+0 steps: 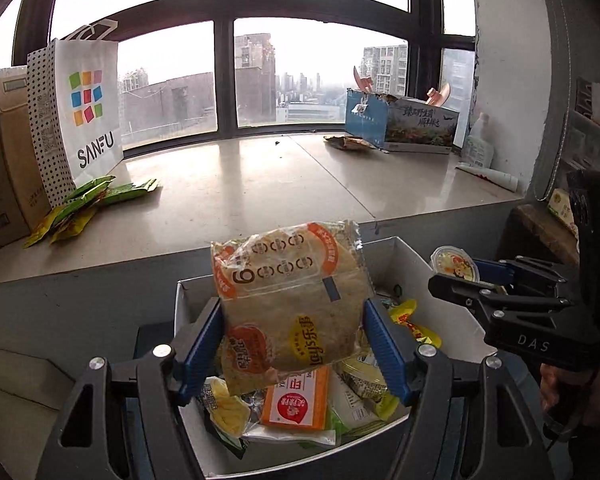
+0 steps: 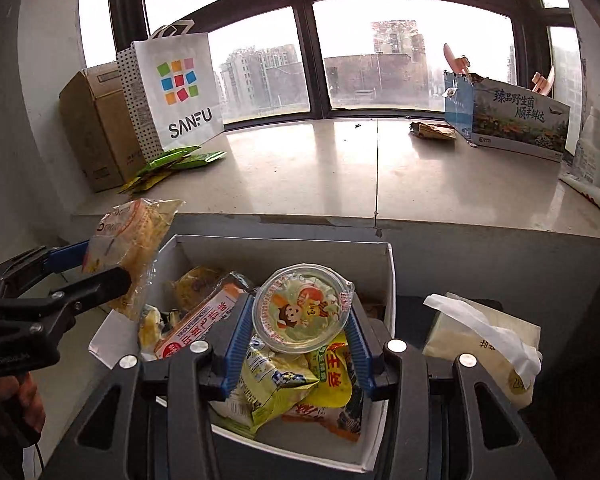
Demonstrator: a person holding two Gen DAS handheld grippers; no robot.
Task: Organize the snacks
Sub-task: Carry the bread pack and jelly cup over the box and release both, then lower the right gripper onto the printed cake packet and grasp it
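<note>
The left gripper [image 1: 294,344] is clamped on a clear-wrapped pack of flat cakes [image 1: 292,300]; both blue pads [image 1: 204,340] press against the sides of the pack. The pack hangs above the white box [image 1: 416,264], tilted, with its top edge toward 12 o'clock. In the right wrist view the same pack [image 2: 132,252] appears at 9 o'clock, just left of the box wall.

The right gripper [image 2: 300,340] is clamped on a round jelly cup [image 2: 302,308]. The cup's printed film lid faces the camera and the cup sits between the blue pads, above the box contents. In the left wrist view the cup [image 1: 454,264] appears at 3 o'clock, over the right rim of the box.

The white box holds mixed snacks: an orange packet [image 1: 296,400], yellow pouches [image 2: 332,376] and a pale green bag [image 2: 272,384].

A stone windowsill [image 1: 260,184] runs behind the box at 12 o'clock. On the sill, at 10 o'clock, a pile of green and yellow sachets [image 1: 88,204] lies touching the foot of a white SANFU paper bag [image 1: 84,112], with a brown carton [image 1: 4,152] beside it. At 2 o'clock stands a printed blue carton [image 1: 404,124]. In the right wrist view a tissue pack [image 2: 484,340] lies just right of the white box.
</note>
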